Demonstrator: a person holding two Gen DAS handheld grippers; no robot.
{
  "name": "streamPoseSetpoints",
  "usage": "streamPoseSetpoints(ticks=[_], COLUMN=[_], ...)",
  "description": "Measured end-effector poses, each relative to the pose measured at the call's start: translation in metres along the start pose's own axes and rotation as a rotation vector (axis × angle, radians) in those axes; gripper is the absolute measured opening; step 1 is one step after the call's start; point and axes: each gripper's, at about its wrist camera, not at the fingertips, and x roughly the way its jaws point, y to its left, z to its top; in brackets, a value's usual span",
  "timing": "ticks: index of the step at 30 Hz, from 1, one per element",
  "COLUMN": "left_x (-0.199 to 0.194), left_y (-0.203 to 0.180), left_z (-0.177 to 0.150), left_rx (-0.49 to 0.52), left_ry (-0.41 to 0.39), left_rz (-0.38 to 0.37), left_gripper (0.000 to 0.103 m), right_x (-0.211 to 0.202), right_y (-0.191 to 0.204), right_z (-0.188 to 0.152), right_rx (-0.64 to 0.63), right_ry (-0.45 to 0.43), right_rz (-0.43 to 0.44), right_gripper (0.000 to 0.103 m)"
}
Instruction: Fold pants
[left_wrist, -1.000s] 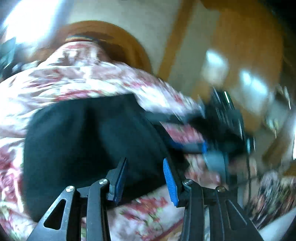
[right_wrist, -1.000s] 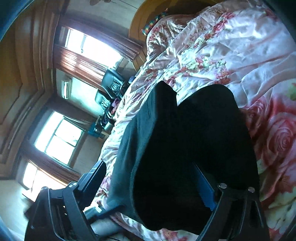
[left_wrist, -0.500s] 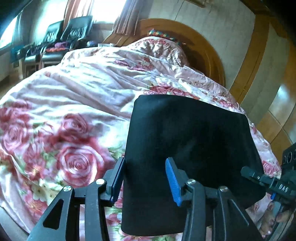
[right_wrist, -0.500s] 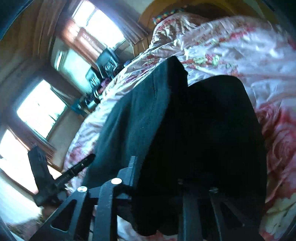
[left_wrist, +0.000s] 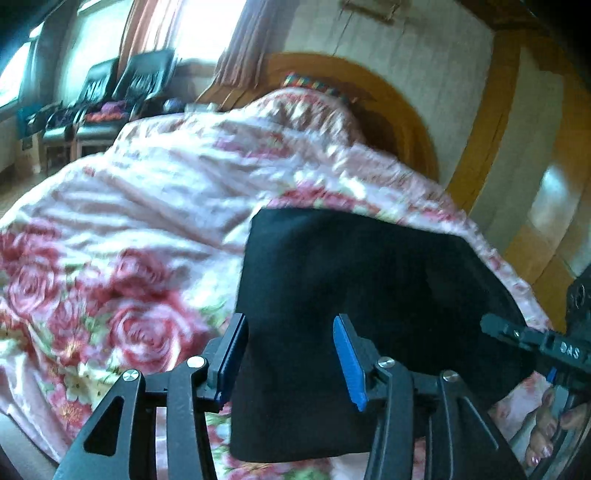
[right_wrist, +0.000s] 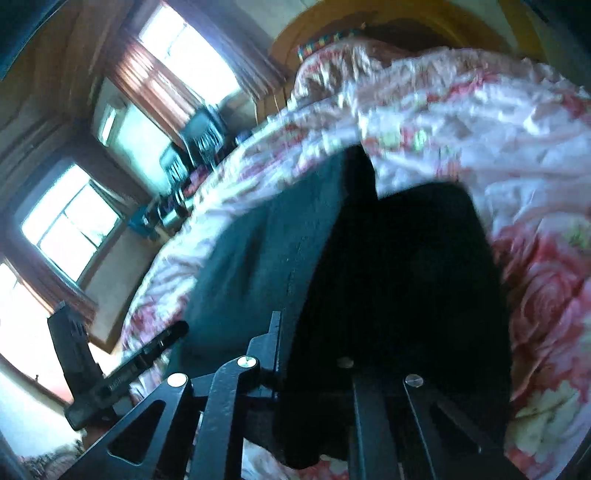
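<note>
The black pants (left_wrist: 354, 295) lie folded into a flat block on the floral bedspread (left_wrist: 147, 221). My left gripper (left_wrist: 288, 354) is open, its blue-padded fingers straddling the block's near left part just above it, with nothing held. In the right wrist view the pants (right_wrist: 388, 277) fill the middle, with a lighter folded layer (right_wrist: 258, 258) on the left. My right gripper (right_wrist: 314, 354) is low over the pants' near edge; its right finger is lost in the dark cloth, so its state is unclear. The right gripper also shows at the left wrist view's right edge (left_wrist: 546, 347).
A wooden headboard (left_wrist: 388, 107) and a colourful pillow edge (left_wrist: 314, 83) stand at the far end of the bed. Black chairs (left_wrist: 122, 96) sit by bright windows at far left. Wood-panelled wall runs along the right.
The left gripper swung back over the bed and now sits a little closer over the folded block. The right gripper's fingers drew closer together on the pants' edge.
</note>
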Motion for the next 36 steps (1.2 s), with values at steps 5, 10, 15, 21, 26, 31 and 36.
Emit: streamPoseSetpoints(ticks=[5,10,15,21,26,31,36], left_x=[-0.007,0.012,0.019,0.016,0.015,0.010,0.000], left_y=[-0.031,-0.052,-0.049,-0.046,-0.049,-0.054,-0.063], left_z=[-0.002,-0.020,-0.023,-0.022,-0.024,-0.022,-0.016], left_rx=[0.132,0.263,0.251,0.220,0.236,0.235,0.243], left_ry=[-0.020,0.051,0.075,0.073,0.068,0.059,0.024], left_rz=[-0.025,-0.002,-0.005,-0.016,0.005,0.016,-0.008], left_gripper=[0.048,0.049,0.049,0.049,0.049,0.049,0.049], right_x=[-0.011,0.002,0.005,-0.004,0.005,0.009,-0.006], right_y=[-0.001,-0.017,-0.041,-0.052,-0.033,0.002,0.009], right_z=[0.006,0.001,-0.002,-0.003,-0.005,-0.005,0.001], right_rx=[-0.036,-0.024,0.069,0.196,0.118,-0.125,-0.165], right_ry=[0.004,0.080,0.092,0.054,0.061,0.097,0.056], right_rz=[-0.119,-0.249,-0.191,-0.083,-0.121,-0.297,-0.428], right_gripper=[0.011,0.011,0.013,0.028,0.033,0.012,0.012])
